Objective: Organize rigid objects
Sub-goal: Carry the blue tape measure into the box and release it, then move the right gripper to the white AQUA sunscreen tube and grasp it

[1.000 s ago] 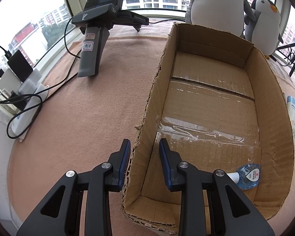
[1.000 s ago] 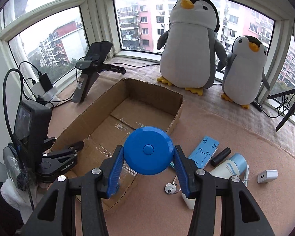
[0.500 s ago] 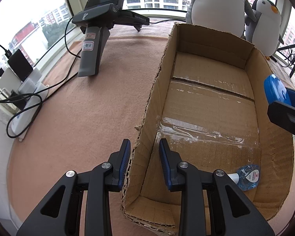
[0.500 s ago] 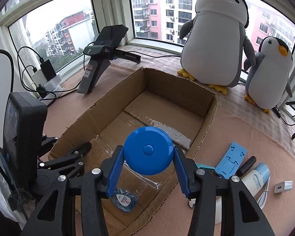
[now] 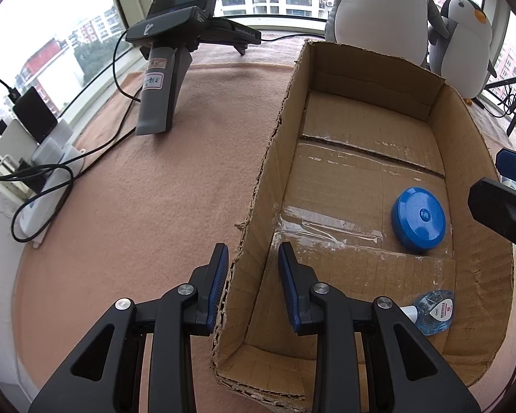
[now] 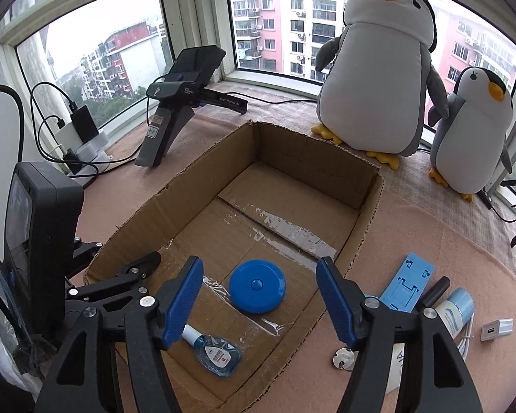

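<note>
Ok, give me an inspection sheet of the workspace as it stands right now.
Surface: pinkish-beige cloth-covered table.
Job's things: open brown cardboard box holds a round blue plastic disc and a small clear blue-tinted bottle, lying apart.
Clutter: light blue plastic phone stand, black cylinder, white-and-blue tube, small white USB adapter and a small round metal piece lie outside the box, on its right.
Grippers: left gripper straddles the box's left wall; right gripper open above the disc, holding nothing.
Cables: black cables run to chargers by the window.
Surroundings: two plush penguins, spare grey handheld gripper.
</note>
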### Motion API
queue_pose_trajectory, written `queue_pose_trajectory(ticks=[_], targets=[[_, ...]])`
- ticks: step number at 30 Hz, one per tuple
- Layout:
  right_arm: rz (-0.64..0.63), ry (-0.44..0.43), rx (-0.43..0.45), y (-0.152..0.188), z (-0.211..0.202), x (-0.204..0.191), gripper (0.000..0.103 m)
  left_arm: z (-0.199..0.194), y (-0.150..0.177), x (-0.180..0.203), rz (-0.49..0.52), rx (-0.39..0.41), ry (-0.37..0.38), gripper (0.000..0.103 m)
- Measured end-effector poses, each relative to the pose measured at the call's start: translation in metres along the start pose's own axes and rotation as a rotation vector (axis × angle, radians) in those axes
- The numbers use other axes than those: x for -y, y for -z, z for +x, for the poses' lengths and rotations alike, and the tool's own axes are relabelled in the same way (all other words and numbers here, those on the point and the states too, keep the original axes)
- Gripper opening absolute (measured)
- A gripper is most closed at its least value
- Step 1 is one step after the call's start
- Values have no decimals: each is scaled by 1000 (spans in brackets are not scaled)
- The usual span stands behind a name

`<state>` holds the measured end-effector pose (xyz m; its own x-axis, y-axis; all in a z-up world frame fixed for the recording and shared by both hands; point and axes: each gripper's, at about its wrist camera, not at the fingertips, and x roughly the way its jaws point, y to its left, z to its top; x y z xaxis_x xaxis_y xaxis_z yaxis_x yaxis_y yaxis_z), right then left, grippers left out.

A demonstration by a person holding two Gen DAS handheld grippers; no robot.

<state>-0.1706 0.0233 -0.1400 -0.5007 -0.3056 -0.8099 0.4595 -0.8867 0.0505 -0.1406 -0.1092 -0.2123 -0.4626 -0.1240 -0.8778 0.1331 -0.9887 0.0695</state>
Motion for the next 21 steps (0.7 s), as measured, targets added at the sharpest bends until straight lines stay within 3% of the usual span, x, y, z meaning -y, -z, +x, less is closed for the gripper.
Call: queue_pose_trajectory(ticks=[11,21], targets=[[56,2,11,6,-13,11,64,-1,0,0,3,0,-2,28],[222,64,52,28,-52,65,64,-1,1,1,8,0,-4,27]])
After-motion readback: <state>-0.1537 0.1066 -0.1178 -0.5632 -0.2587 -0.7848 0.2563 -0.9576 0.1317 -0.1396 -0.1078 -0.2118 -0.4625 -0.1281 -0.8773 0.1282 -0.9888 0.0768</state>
